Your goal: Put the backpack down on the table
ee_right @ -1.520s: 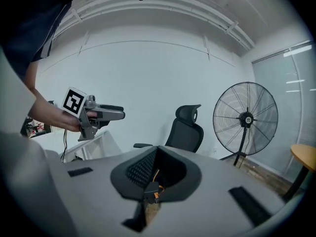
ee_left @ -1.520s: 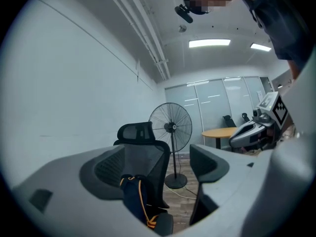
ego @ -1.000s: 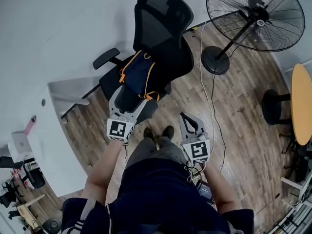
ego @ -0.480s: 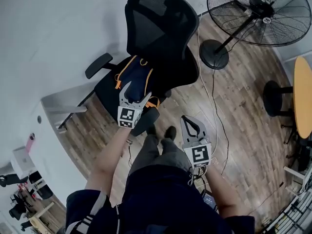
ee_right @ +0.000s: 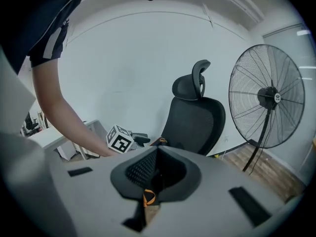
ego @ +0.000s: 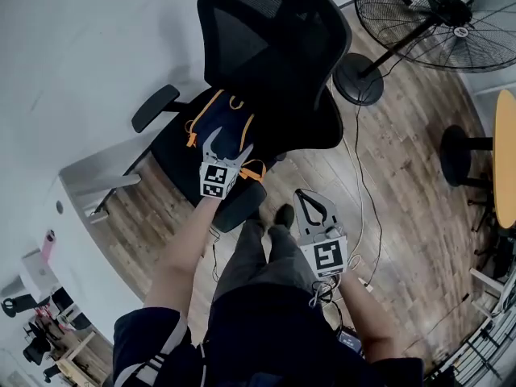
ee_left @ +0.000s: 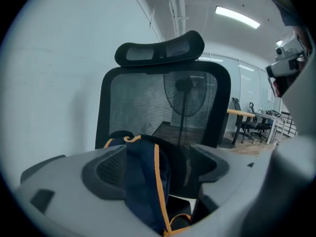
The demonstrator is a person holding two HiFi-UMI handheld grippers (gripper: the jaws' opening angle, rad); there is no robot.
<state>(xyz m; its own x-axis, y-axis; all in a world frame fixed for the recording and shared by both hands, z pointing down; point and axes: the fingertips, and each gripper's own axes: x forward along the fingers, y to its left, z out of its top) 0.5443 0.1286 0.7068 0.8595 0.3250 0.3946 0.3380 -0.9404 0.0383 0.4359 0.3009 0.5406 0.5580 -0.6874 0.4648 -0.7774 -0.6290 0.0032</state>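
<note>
Wood floor (ego: pixel 403 184) w/ 1 black office chair (ego: pixel 274 47) and 1 pedestal fan (ego: pixel 451 18), both cut off at the top edge. 1 navy, orange-trimmed backpack (ego: pixel 222 119) is sitting on the chair seat, lower part hidden behind left gripper (ego: pixel 229 142). Vs 1 s ago, that gripper is reaching further over it, jaws apart w/ backpack between, not pinched. Right gripper (ego: pixel 301 193) is hanging by the person's legs, jaws together, empty.

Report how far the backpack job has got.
Done: nothing; the backpack lies on the chair seat. In hand: the left hand-held gripper is open around its top, not closed; the right hand-held gripper is shut, empty, low. Left: grip, lift, set on the table.
</note>
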